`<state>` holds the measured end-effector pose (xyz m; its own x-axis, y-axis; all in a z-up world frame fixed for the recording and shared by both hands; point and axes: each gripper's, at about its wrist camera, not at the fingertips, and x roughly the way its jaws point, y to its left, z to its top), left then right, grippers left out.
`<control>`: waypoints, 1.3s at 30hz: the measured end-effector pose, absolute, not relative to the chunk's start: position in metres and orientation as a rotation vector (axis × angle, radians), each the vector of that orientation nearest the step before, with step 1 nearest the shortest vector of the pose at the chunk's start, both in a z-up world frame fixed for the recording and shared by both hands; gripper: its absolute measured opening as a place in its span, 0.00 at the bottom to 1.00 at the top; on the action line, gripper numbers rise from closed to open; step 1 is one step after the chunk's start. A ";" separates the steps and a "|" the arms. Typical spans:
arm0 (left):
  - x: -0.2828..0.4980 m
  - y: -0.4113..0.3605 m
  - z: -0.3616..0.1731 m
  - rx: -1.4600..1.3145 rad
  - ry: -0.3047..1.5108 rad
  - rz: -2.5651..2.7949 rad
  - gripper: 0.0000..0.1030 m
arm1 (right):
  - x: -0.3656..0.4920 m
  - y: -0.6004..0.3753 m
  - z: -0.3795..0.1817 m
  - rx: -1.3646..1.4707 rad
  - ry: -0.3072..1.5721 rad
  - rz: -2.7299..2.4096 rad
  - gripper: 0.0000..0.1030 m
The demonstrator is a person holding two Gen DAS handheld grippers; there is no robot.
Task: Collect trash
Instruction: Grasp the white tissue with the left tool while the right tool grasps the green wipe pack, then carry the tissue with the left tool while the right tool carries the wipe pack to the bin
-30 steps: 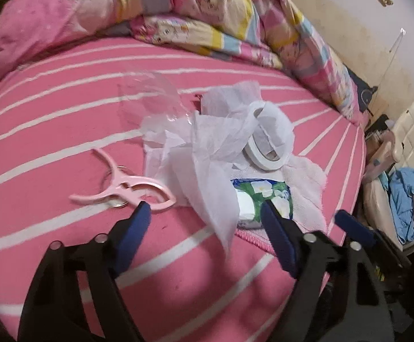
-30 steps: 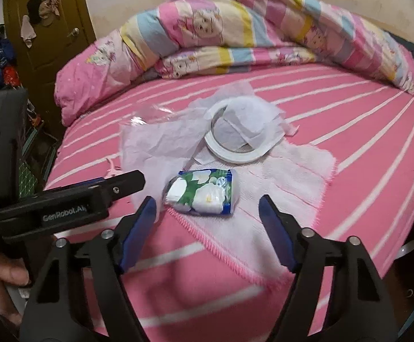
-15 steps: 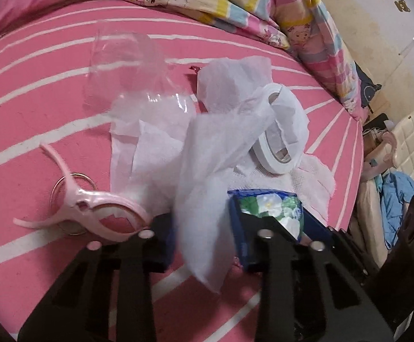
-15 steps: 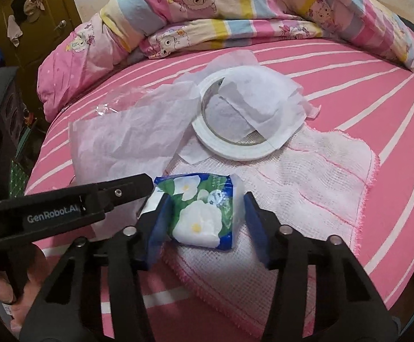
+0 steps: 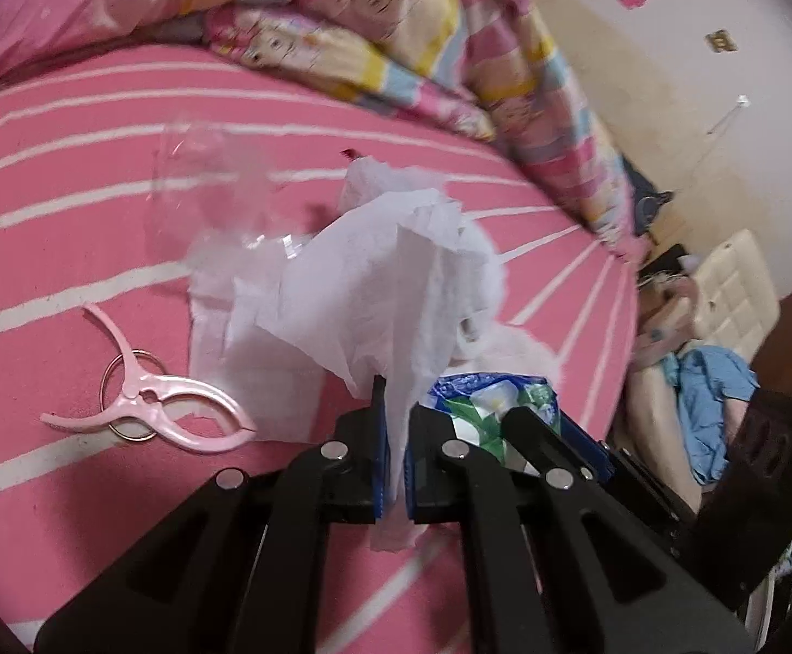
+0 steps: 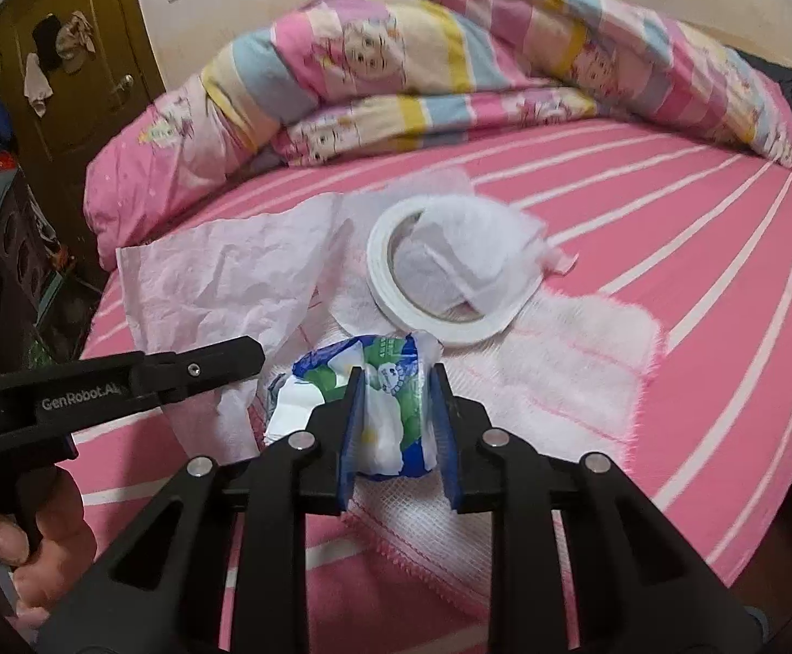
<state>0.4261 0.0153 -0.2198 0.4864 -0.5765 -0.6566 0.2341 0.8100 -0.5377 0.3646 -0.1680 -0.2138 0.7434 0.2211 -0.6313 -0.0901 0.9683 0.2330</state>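
While the left tool [image 5: 393, 463] has just drawn its jaws together on a hanging fold of the white tissue [image 5: 374, 294], the sheet rises crumpled ahead of it, with a short end sticking out below the pads. Just beside it, the right tool [image 6: 396, 425] has been closing too and is now clamped on the blue and green wrapper [image 6: 390, 409], which bulges between its blue pads [image 6: 353, 425] over the white cloth [image 6: 559, 376] spread near the middle of the bed [image 6: 723, 250]. Beyond the wrapper, a white tape roll [image 6: 445, 272] lies on that cloth with tissue draped over it. Toward the bed's left edge lies a pink clothes peg [image 5: 156, 409], apart from the tissue. Clear plastic [image 5: 205, 185] lies farther in, behind the tissue. A rolled quilt [image 6: 423, 76] runs along the bed's far edge.
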 end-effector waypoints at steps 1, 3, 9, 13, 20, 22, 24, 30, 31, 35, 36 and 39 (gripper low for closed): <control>0.420 0.015 -0.215 -0.409 0.928 -0.529 0.04 | 0.361 -0.170 -0.209 0.193 0.706 0.173 0.23; 0.407 0.016 -0.205 -0.406 0.905 -0.545 0.04 | 0.353 -0.173 -0.199 0.190 0.690 0.175 0.23; 0.373 0.030 -0.196 -0.388 0.898 -0.516 0.05 | 0.331 -0.185 -0.185 0.185 0.681 0.174 0.23; 0.356 0.047 -0.200 -0.401 0.913 -0.468 0.10 | 0.317 -0.185 -0.184 0.197 0.688 0.188 0.23; 0.321 0.073 -0.209 -0.406 0.922 -0.398 0.04 | 0.293 -0.169 -0.186 0.211 0.702 0.232 0.23; 0.313 0.079 -0.207 -0.422 0.920 -0.388 0.00 | 0.286 -0.165 -0.184 0.213 0.699 0.246 0.23; 0.304 0.083 -0.200 -0.435 0.899 -0.383 0.00 | 0.278 -0.163 -0.180 0.213 0.691 0.254 0.23; 0.278 0.075 -0.177 -0.464 0.872 -0.410 0.00 | 0.239 -0.177 -0.163 0.232 0.659 0.262 0.23; 0.272 0.071 -0.172 -0.471 0.867 -0.420 0.00 | 0.233 -0.180 -0.160 0.234 0.653 0.260 0.23; 0.248 0.043 -0.153 -0.458 0.854 -0.464 0.00 | 0.196 -0.206 -0.147 0.250 0.617 0.233 0.23; 0.242 0.033 -0.148 -0.448 0.853 -0.477 0.00 | 0.190 -0.211 -0.145 0.253 0.612 0.225 0.23; 0.224 0.005 -0.137 -0.427 0.852 -0.522 0.00 | 0.164 -0.236 -0.140 0.264 0.595 0.188 0.23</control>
<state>0.2239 0.0047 -0.1368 0.5479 -0.5901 -0.5930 0.2604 0.7939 -0.5494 0.1637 -0.2362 -0.1399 0.8124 0.2494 -0.5270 -0.0985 0.9496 0.2977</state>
